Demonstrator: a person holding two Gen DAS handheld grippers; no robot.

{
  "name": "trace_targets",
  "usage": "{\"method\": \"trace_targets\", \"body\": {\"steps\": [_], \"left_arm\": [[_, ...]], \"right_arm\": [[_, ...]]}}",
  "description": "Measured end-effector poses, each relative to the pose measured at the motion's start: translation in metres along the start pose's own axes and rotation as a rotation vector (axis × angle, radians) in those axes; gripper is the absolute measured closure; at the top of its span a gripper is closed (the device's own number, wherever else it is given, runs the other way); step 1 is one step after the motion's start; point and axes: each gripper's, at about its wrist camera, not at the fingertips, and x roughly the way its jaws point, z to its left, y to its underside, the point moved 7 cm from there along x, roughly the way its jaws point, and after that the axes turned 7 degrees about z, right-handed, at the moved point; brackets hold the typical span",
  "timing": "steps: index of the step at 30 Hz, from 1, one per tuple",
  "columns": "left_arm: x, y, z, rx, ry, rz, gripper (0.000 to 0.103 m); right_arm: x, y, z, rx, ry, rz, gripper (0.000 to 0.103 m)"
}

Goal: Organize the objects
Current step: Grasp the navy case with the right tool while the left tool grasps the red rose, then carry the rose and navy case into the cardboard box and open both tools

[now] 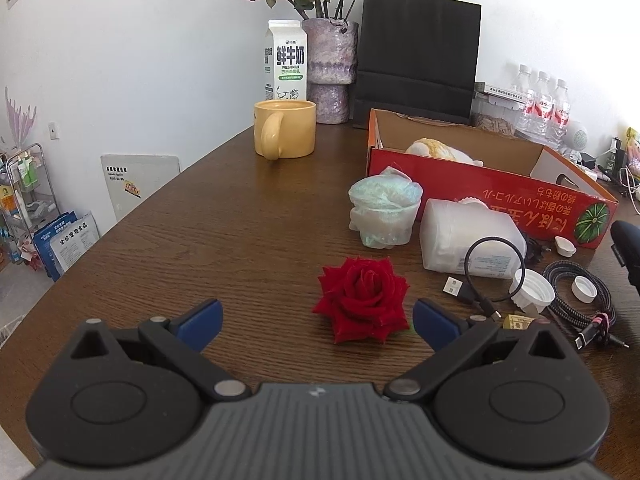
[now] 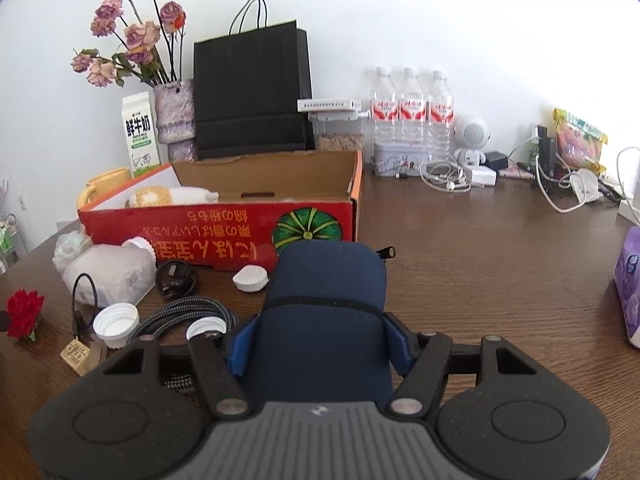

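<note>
A red rose point(image 1: 362, 300) lies on the brown table point(image 1: 224, 216), just beyond the tips of my left gripper point(image 1: 316, 318) and nearer its right finger. That gripper is open and touches nothing. In the right wrist view my right gripper point(image 2: 320, 332) has its blue pads point(image 2: 240, 344) against both sides of a navy zip case point(image 2: 326, 304), which stands up between them. The case hides the table right behind it. The red cardboard box point(image 2: 216, 236) lies beyond, with a plush toy point(image 2: 172, 196) inside. The rose point(image 2: 24, 312) shows at the far left of that view.
Between the two grippers lie cables point(image 2: 180, 316), white caps point(image 2: 116, 322), a translucent jug point(image 1: 472, 240) and a wrapped cupcake shape point(image 1: 384, 212). A yellow mug point(image 1: 284, 128), milk carton point(image 1: 286, 60), vase point(image 1: 330, 68), black bag point(image 1: 416, 56) and water bottles point(image 2: 412, 108) line the back.
</note>
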Motion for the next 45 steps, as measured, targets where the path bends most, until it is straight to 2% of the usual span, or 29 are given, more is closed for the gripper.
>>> {"method": "trace_targets", "body": {"steps": [4,8,18,21,24,25,26,31,45], "left_arm": [[0.009,-0.004,-0.006,0.009,-0.011,0.006,0.0],[0.018,-0.006,-0.01,-0.006,-0.017,0.017,0.0],[0.029,-0.005,-0.019,0.002,-0.02,0.021,0.001],[0.029,-0.005,-0.019,0.003,-0.009,0.018,0.011],[0.027,-0.004,-0.021,0.007,0.0,0.02,0.029],[0.027,-0.004,-0.021,0.006,0.009,0.024,0.043],[0.027,-0.003,-0.021,0.004,0.013,0.029,0.053],[0.02,0.0,-0.019,-0.002,0.029,0.007,0.058],[-0.008,-0.017,-0.005,-0.032,0.038,-0.078,0.059]], "right_arm": [[-0.016,-0.003,0.002,-0.021,0.022,-0.088,0.039],[-0.025,-0.005,0.007,-0.053,0.035,-0.134,0.039],[-0.03,-0.006,0.013,-0.083,0.033,-0.16,0.039],[-0.03,-0.005,0.013,-0.086,0.032,-0.158,0.039],[-0.03,-0.005,0.013,-0.083,0.035,-0.16,0.039],[-0.029,-0.005,0.013,-0.083,0.036,-0.159,0.039],[-0.029,-0.005,0.013,-0.082,0.036,-0.159,0.039],[-0.029,-0.005,0.013,-0.082,0.036,-0.159,0.039],[-0.03,-0.005,0.013,-0.085,0.036,-0.165,0.039]]}}
